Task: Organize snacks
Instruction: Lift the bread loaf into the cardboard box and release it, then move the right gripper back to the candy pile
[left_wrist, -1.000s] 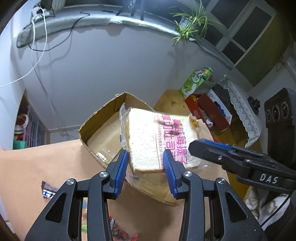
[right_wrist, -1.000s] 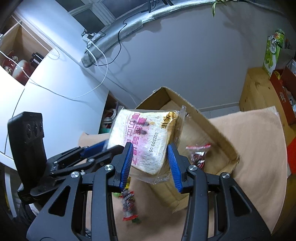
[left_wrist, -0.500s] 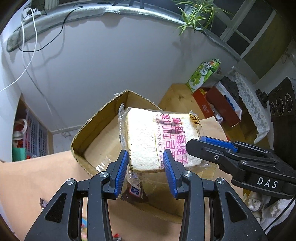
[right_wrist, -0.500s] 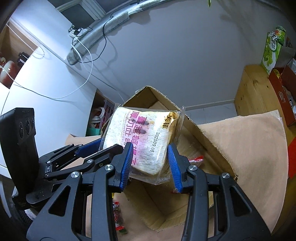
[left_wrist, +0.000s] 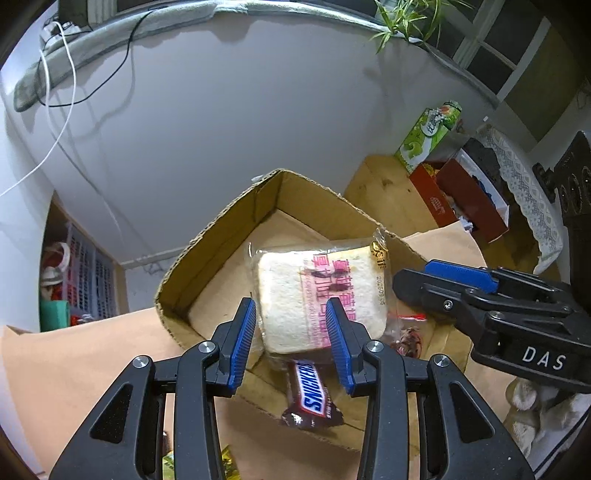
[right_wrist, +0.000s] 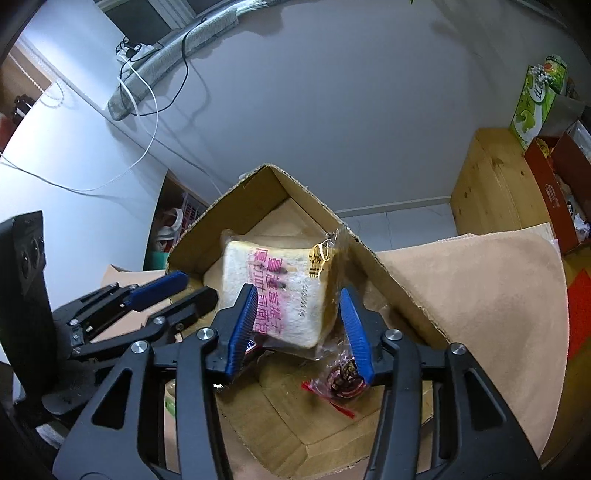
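A bagged slice of bread with pink lettering (left_wrist: 321, 295) (right_wrist: 277, 291) is over the open cardboard box (left_wrist: 221, 236) (right_wrist: 310, 199), tilted. My left gripper (left_wrist: 291, 321) has its pads on both sides of the bread. My right gripper (right_wrist: 299, 314) has opened a little wider than the bread and stands around it; whether its pads still touch is unclear. A Snickers bar (left_wrist: 312, 393) and a red-wrapped snack (right_wrist: 341, 376) (left_wrist: 408, 338) lie on the box floor under the bread.
The box stands on a tan cloth (right_wrist: 476, 291). A wooden cabinet (right_wrist: 495, 184) with a green carton (right_wrist: 535, 99) and a red box (left_wrist: 458, 192) is at the right. Loose snack wrappers (left_wrist: 221, 461) lie on the cloth near me.
Both grippers carried the bread forward and down into the box. The right gripper's jaws have spread apart. The Snickers bar and the red snack on the box floor came into view.
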